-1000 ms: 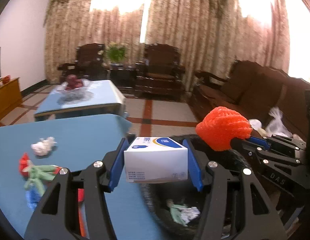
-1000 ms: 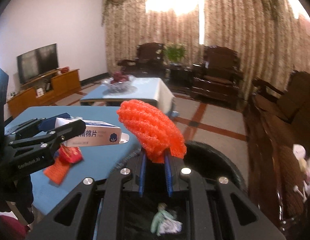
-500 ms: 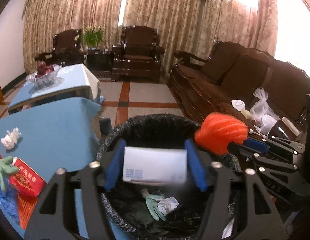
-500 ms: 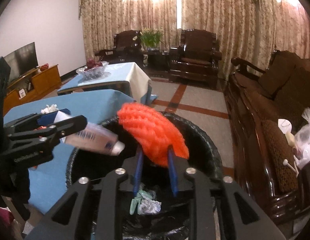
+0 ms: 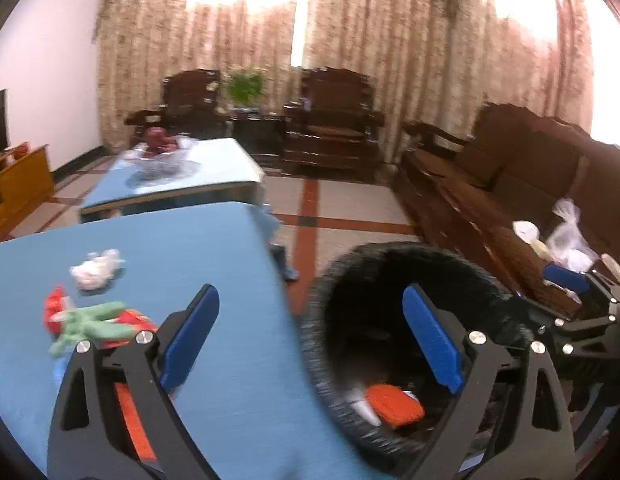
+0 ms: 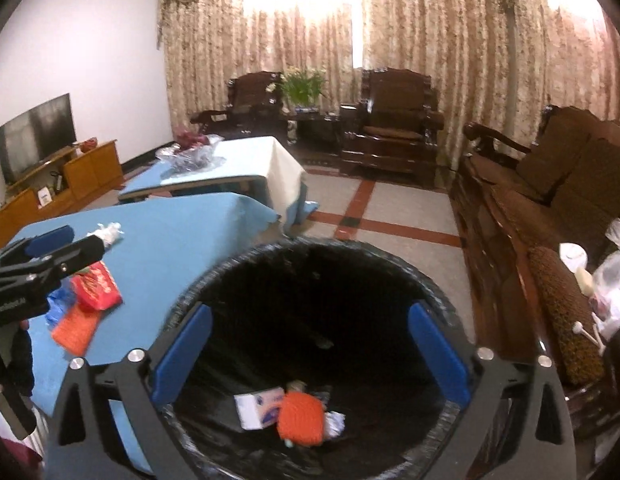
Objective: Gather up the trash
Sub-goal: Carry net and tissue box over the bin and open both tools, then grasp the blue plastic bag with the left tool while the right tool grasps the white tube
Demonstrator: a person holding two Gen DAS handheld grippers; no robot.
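A black-lined trash bin (image 6: 430,284) stands by the blue table (image 6: 165,240). Inside it lie the orange foam net (image 6: 301,418) and the white box (image 6: 255,406); the net also shows in the left wrist view (image 5: 394,404). My right gripper (image 6: 310,354) is open and empty over the bin. My left gripper (image 5: 310,340) is open and empty, straddling the table edge and the bin rim (image 5: 322,344). On the table lie a crumpled tissue (image 5: 95,268), a green glove (image 5: 89,326), a red packet (image 6: 95,286) and an orange net piece (image 6: 75,328).
A second blue table with a fruit bowl (image 5: 161,156) stands behind. A brown wooden sofa (image 6: 550,200) with plastic bags (image 6: 614,272) runs along the right. Armchairs (image 6: 390,120) and a plant sit by the curtains. A TV cabinet (image 6: 57,184) is at the left.
Both grippers opened. The white box fell from the left one and the orange foam net from the right one into the bin. The left gripper swung back toward the table.
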